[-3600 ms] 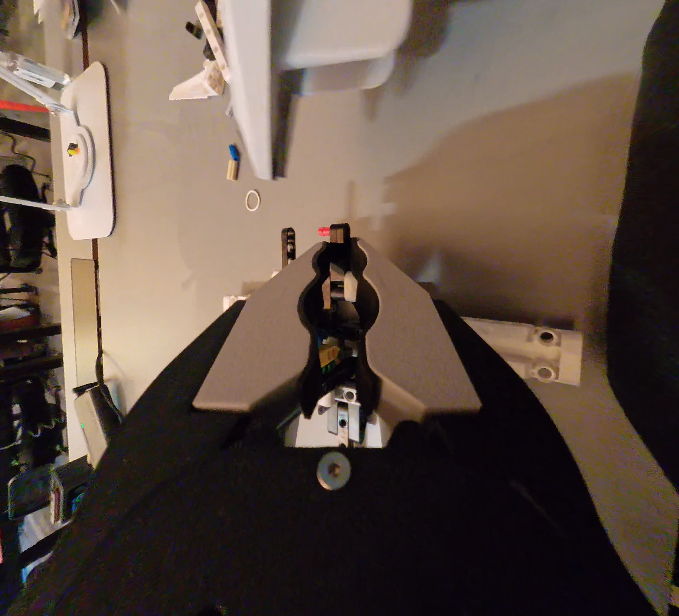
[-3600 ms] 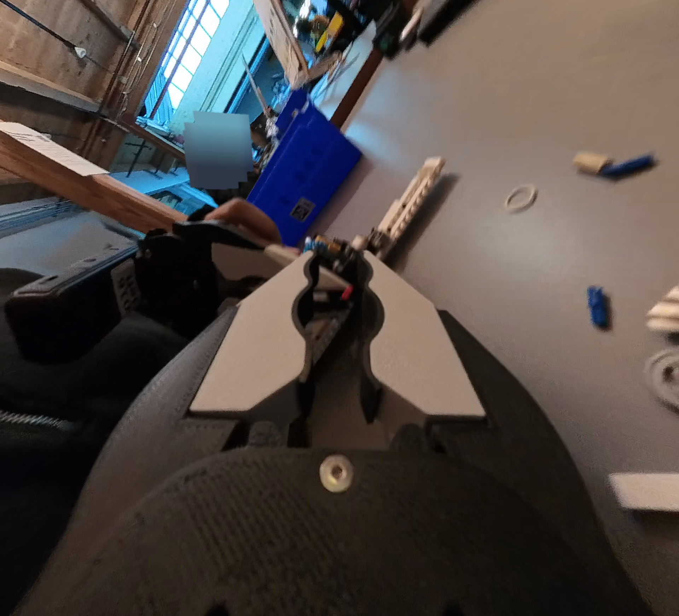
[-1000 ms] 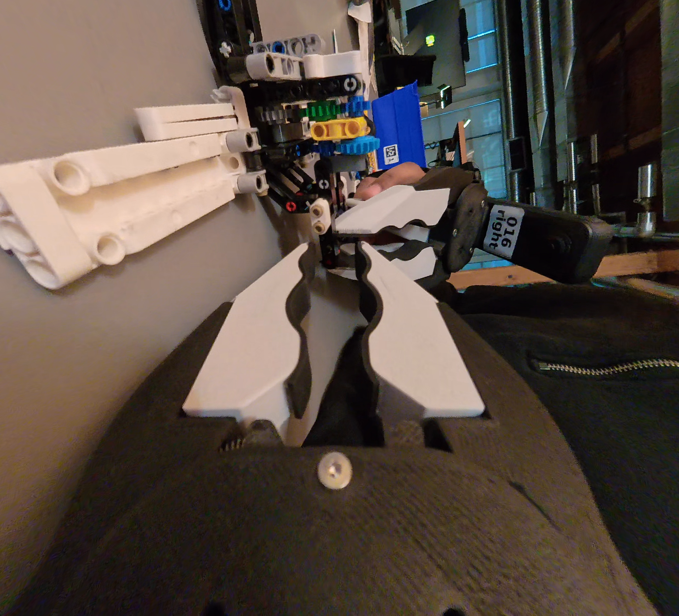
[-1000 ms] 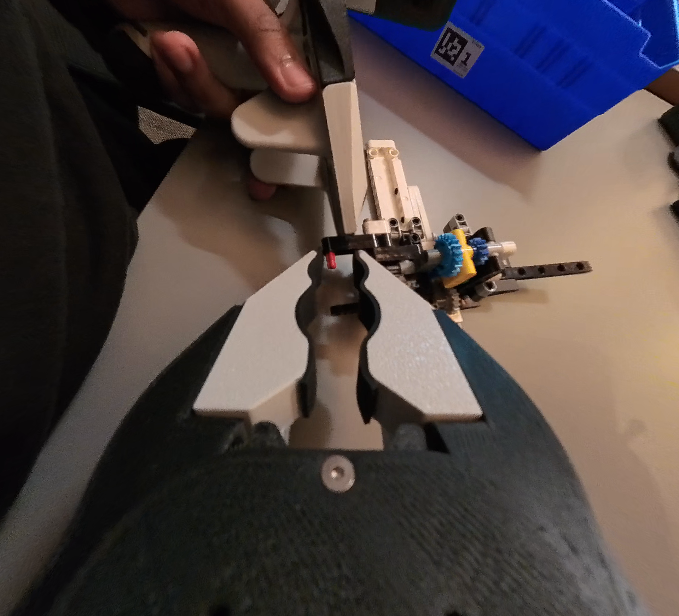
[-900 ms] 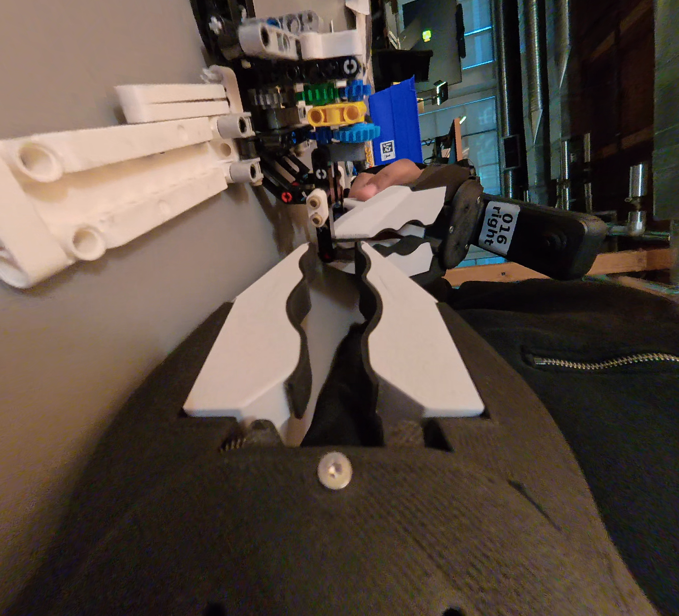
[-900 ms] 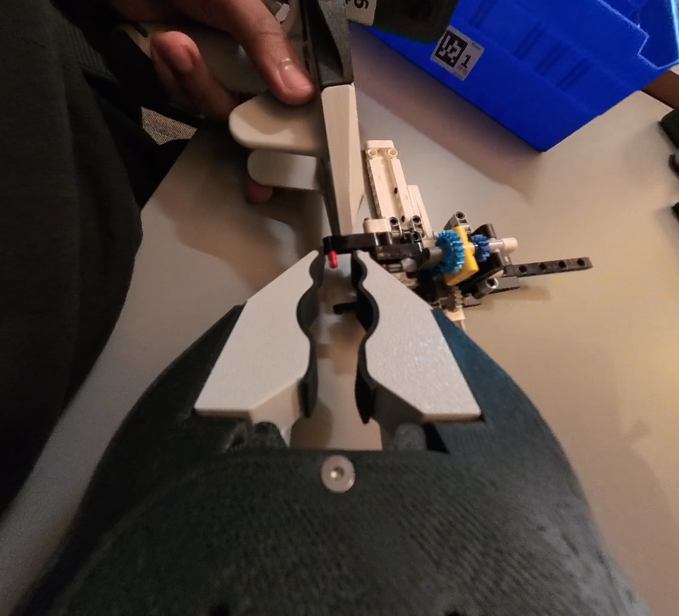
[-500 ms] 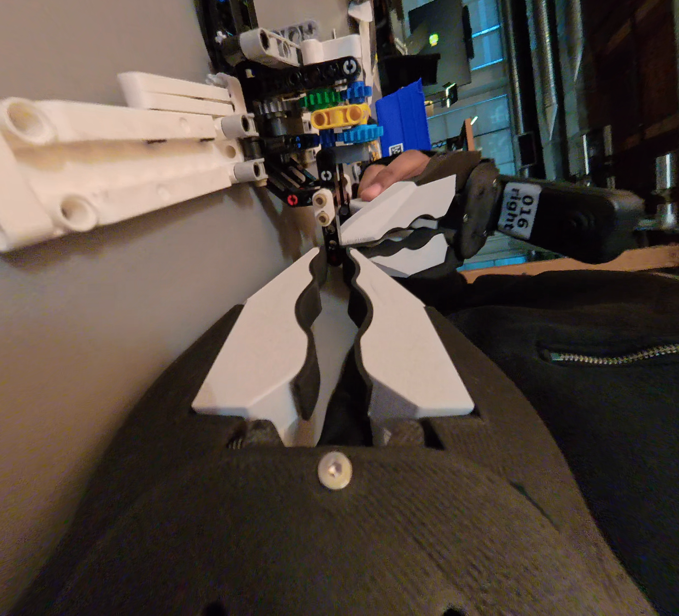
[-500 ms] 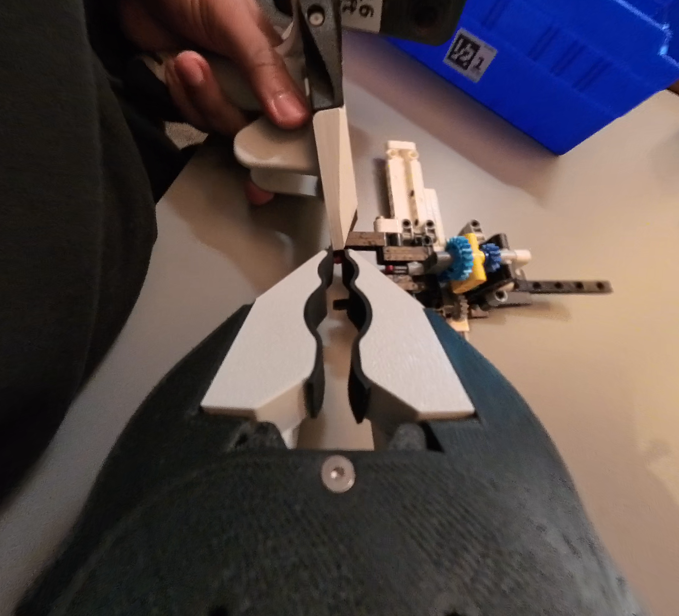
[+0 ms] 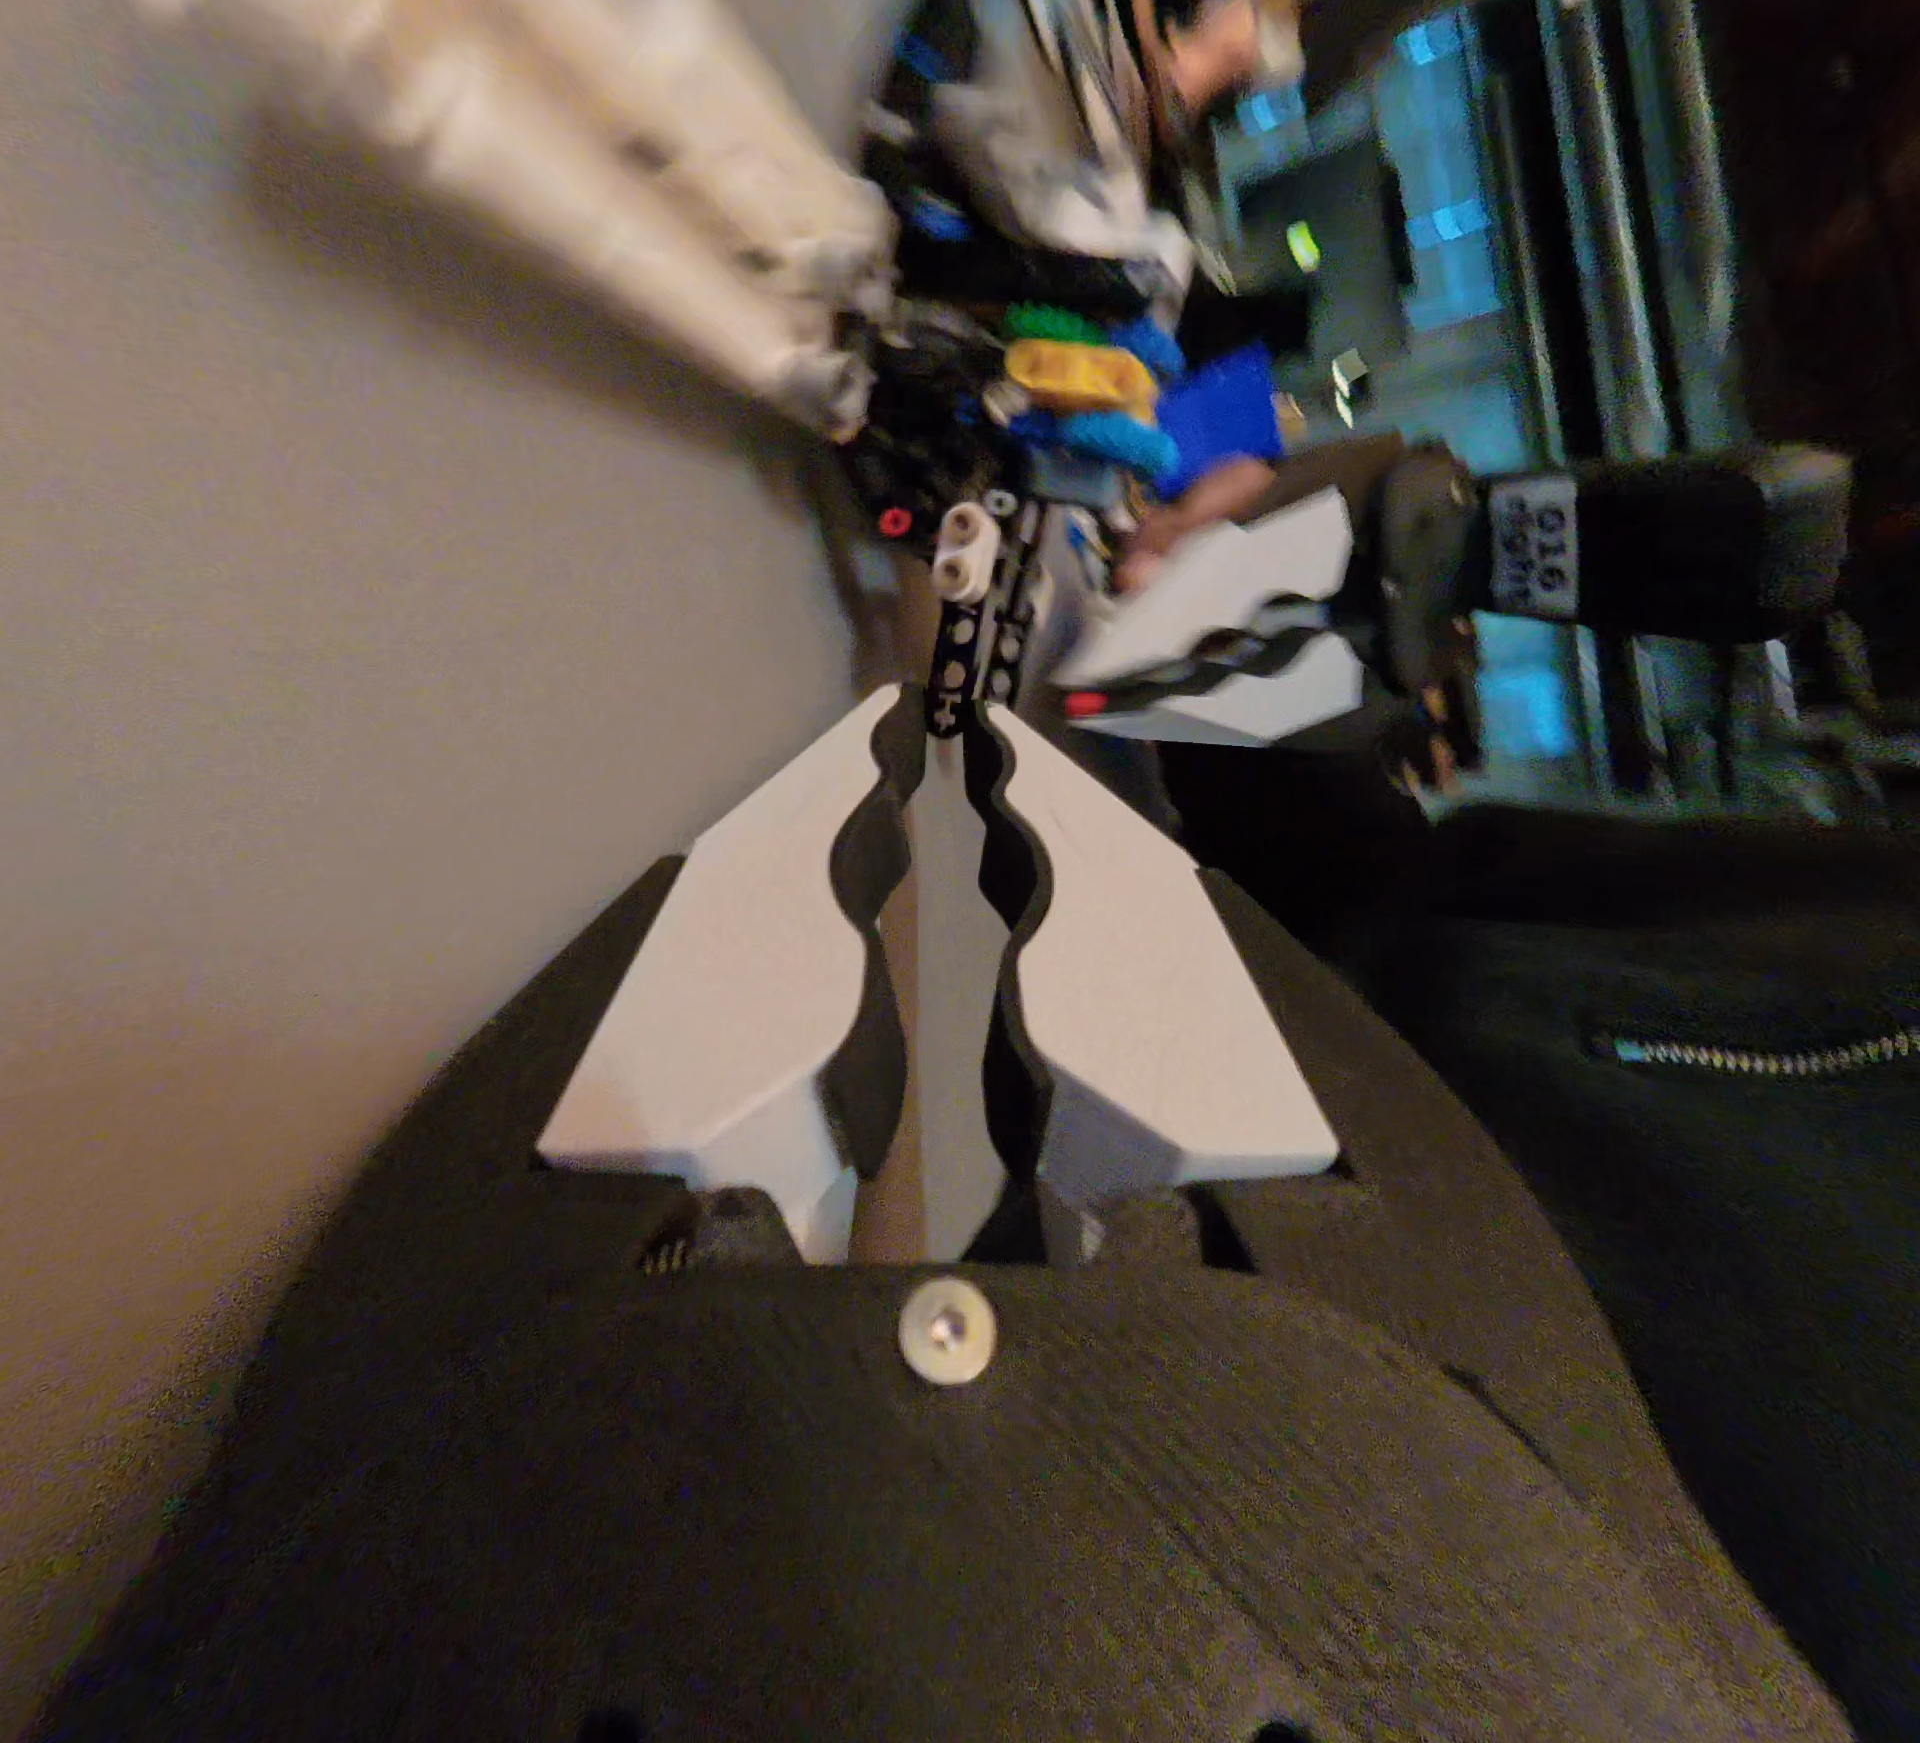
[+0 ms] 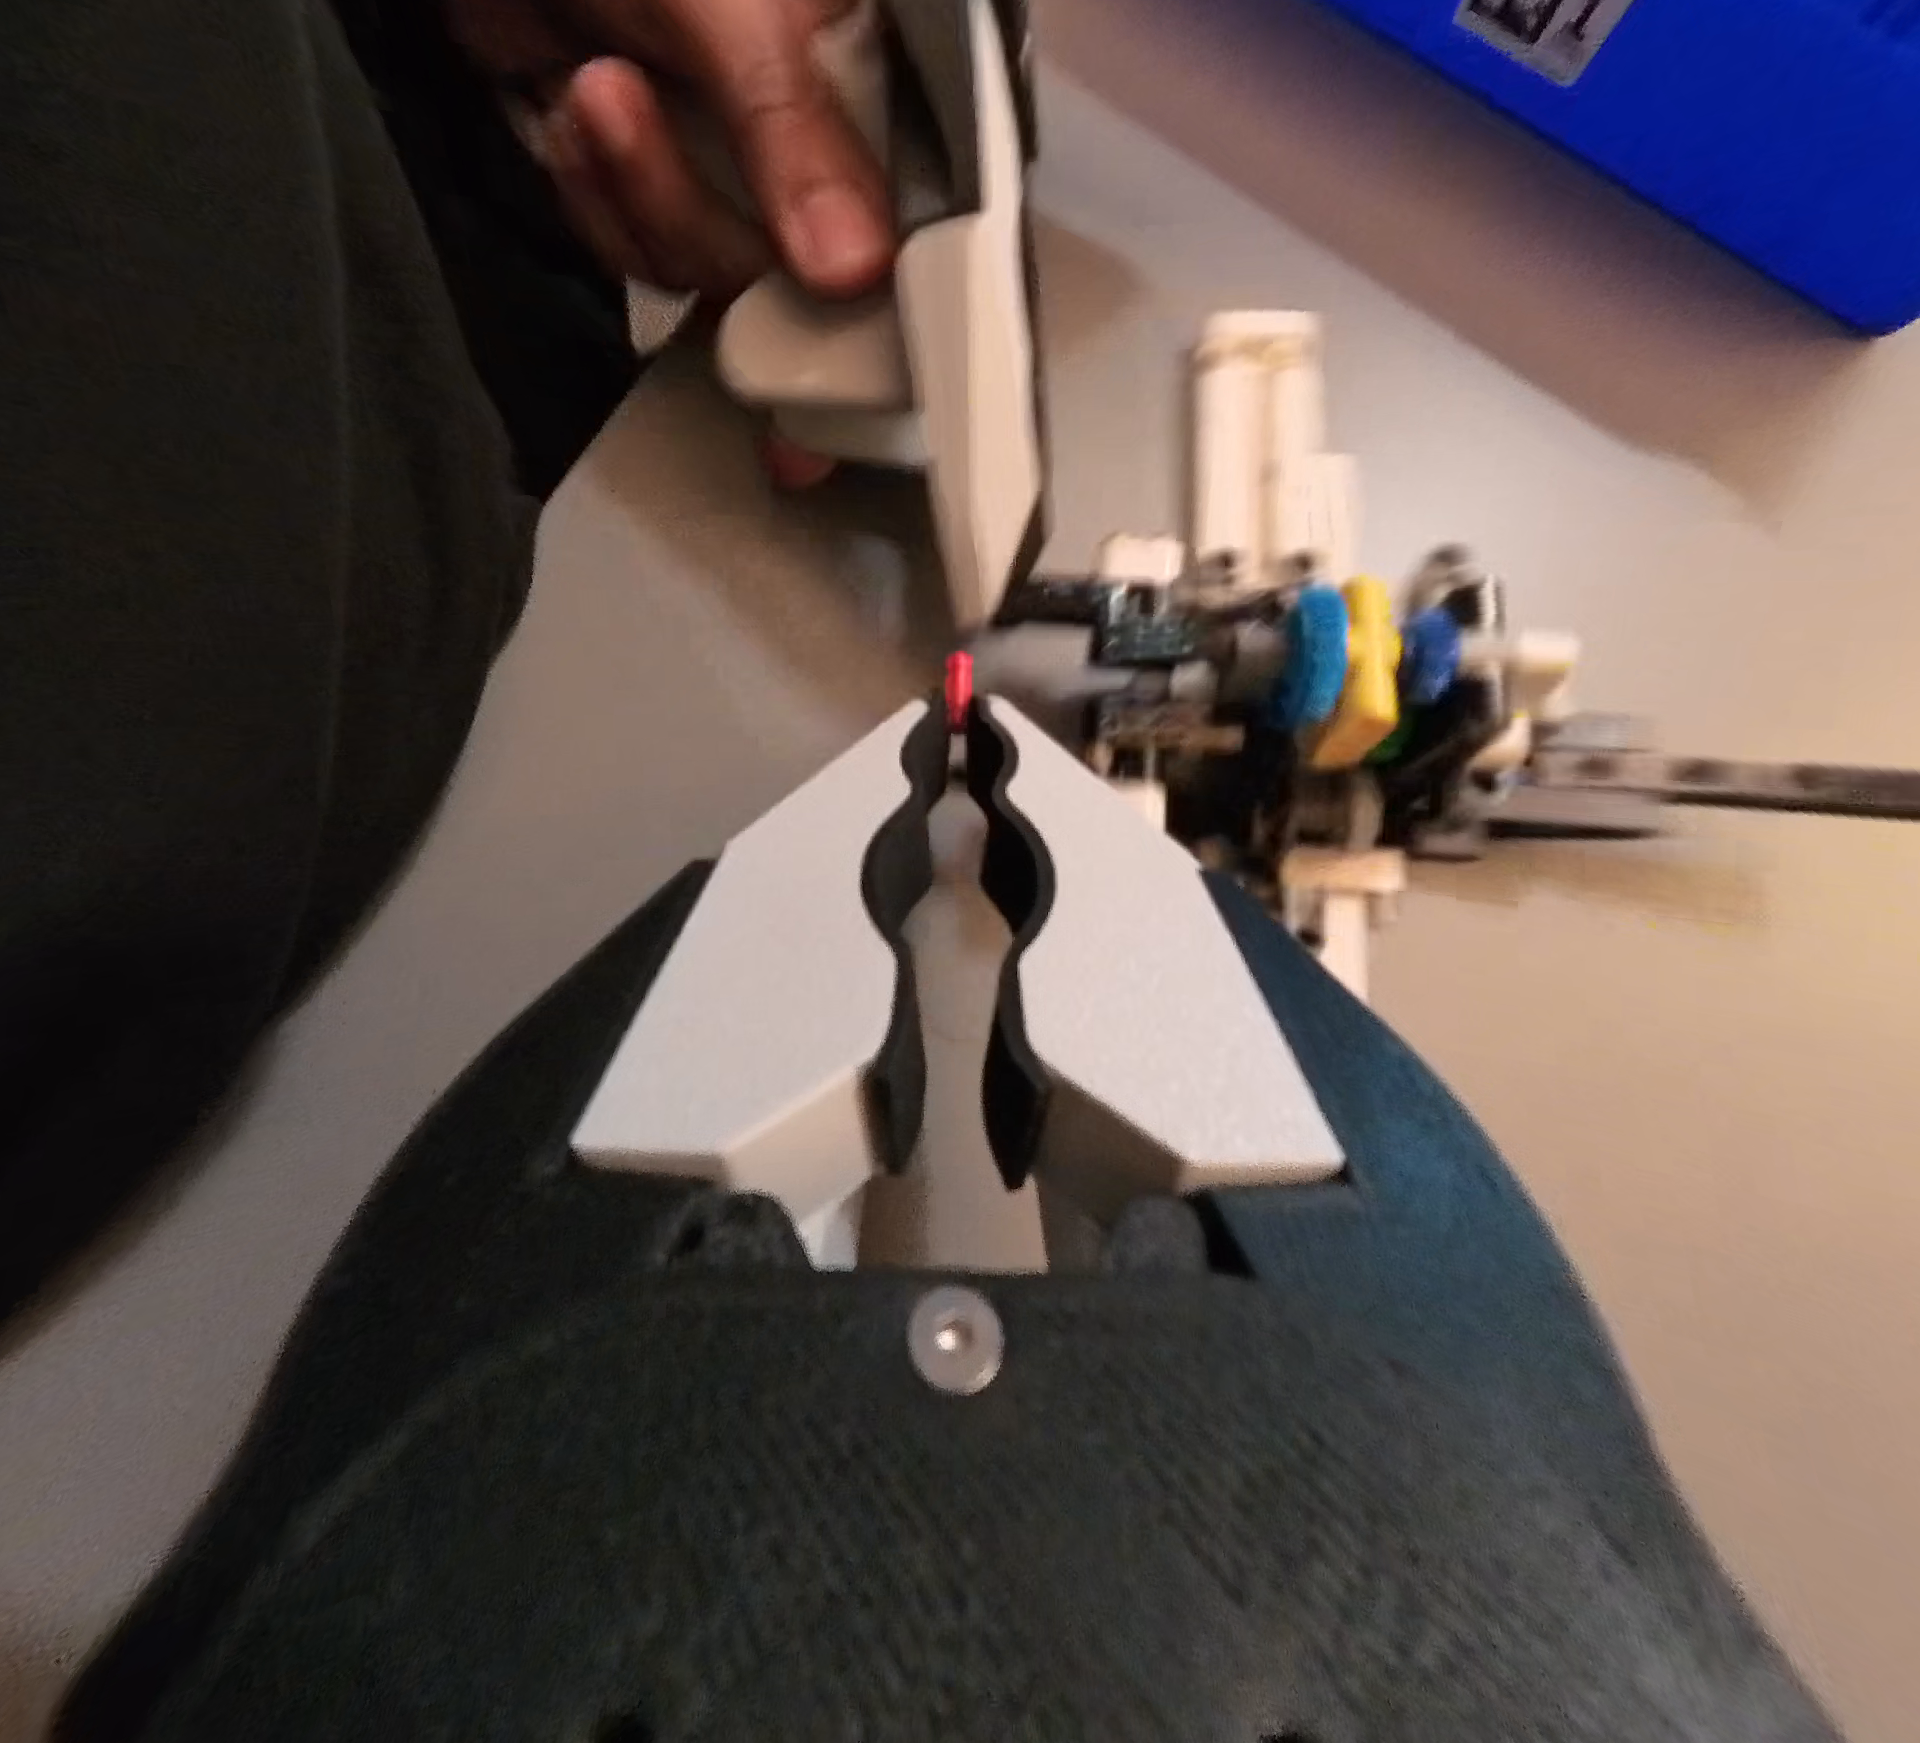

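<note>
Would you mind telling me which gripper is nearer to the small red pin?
The right gripper: its fingertips pinch the red pin. The left gripper sits beside it, clamped on the black perforated beam.

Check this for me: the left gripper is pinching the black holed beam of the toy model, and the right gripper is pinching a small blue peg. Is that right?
Not quite. The peg in the right gripper is red, not blue; the right wrist view shows it between the fingertips. The rest holds: the left gripper is shut on the black holed beam of the toy model.

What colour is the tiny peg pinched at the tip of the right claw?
Red: the peg shows best in the right wrist view, clamped in the right claw.
</note>
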Tool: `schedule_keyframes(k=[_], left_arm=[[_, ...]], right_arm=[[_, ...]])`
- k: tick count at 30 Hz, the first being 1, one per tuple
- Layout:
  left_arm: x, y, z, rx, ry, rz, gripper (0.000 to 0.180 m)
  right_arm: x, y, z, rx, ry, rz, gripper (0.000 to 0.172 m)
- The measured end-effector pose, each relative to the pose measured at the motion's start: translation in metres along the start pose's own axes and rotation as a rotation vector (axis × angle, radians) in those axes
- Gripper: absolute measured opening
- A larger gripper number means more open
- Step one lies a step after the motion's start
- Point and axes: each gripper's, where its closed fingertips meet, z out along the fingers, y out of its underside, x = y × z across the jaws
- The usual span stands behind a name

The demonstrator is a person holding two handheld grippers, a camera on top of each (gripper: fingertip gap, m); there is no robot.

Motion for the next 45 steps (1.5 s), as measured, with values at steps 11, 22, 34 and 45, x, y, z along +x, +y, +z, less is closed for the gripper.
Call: schedule_keyframes(k=[11, 22, 34, 45], left_arm=[[0.006, 0.002, 0.003, -0.035, 0.023, 0.044, 0.007], [0.020, 0.018, 0.019, -0.096, 0.063, 0.100, 0.008], [0.028, 0.025, 0.016, -0.045, 0.060, 0.079, 0.025], [0.025, 0.032, 0.004, -0.091, -0.086, 0.335, 0.032]], right_arm=[[0.028, 0.013, -0.051, 0.074, 0.175, 0.225, 0.002], [0.029, 0.177, -0.213, -0.329, 0.838, 0.748, 0.003], [0.028, 0.172, -0.262, -0.247, 1.002, 0.789, 0.029], [0.040, 0.053, -0.133, 0.240, 0.634, 0.752, 0.032]])
